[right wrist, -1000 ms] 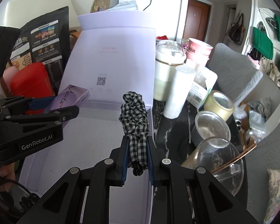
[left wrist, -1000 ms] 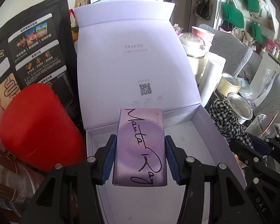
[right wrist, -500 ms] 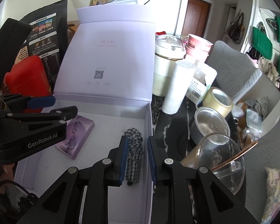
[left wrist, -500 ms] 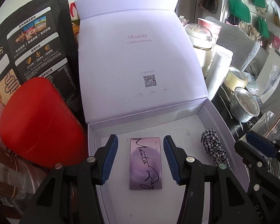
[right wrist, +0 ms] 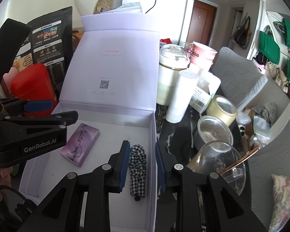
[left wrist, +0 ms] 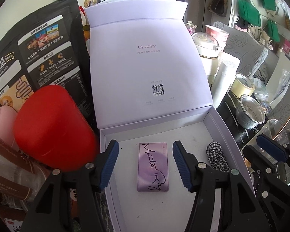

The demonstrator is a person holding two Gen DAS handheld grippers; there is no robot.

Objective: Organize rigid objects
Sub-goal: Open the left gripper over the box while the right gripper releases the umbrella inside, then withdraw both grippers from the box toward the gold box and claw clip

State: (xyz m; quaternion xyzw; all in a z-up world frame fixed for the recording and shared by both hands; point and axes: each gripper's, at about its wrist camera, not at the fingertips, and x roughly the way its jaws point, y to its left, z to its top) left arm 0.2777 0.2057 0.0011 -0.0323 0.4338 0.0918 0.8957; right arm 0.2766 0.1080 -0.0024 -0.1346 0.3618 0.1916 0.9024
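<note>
Purple box (left wrist: 153,167) flat, lengthwise toward lid (left wrist: 145,67)

Left gripper (left wrist: 145,165) opening, right gripper (right wrist: 142,167) opening, both angled downward

One box (left wrist: 218,119), one purple packet (left wrist: 153,167), perhaps one scrunchie (right wrist: 137,172)

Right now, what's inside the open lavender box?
Inside the lavender box lie a purple carton with black handwriting and a black-and-white checked scrunchie by its right wall. The box floor nearest the cameras is covered by the claws, so anything there is hidden.
</note>
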